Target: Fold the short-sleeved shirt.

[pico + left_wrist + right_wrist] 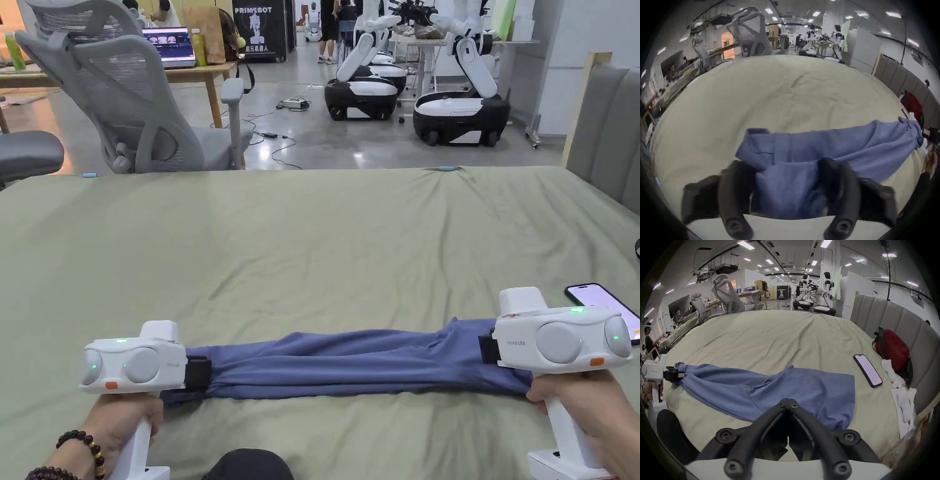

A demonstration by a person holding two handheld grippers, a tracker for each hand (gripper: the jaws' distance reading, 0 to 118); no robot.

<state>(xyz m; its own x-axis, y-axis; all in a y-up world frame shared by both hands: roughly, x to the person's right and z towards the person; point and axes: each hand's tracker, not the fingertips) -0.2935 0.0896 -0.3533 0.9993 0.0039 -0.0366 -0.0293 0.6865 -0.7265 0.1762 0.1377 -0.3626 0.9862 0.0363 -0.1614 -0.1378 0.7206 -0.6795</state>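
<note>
Low in the frame, my left gripper [786,180] stands spread around the blue shirt [350,365]; my right gripper [788,400] pinches its other end.

Bed sheet [312,237] open beyond the shirt; clutter at the headboard side.
Shirt [350,365] lies as a long band across the near edge, one pair of tongs at each end. Beyond the shirt: bare wrinkled sheet to the far edge. Just past the shirt's right end: phone [867,370]; farther that way, red bag [893,352], white cloths [893,376] and headboard [903,324] block passage.
</note>
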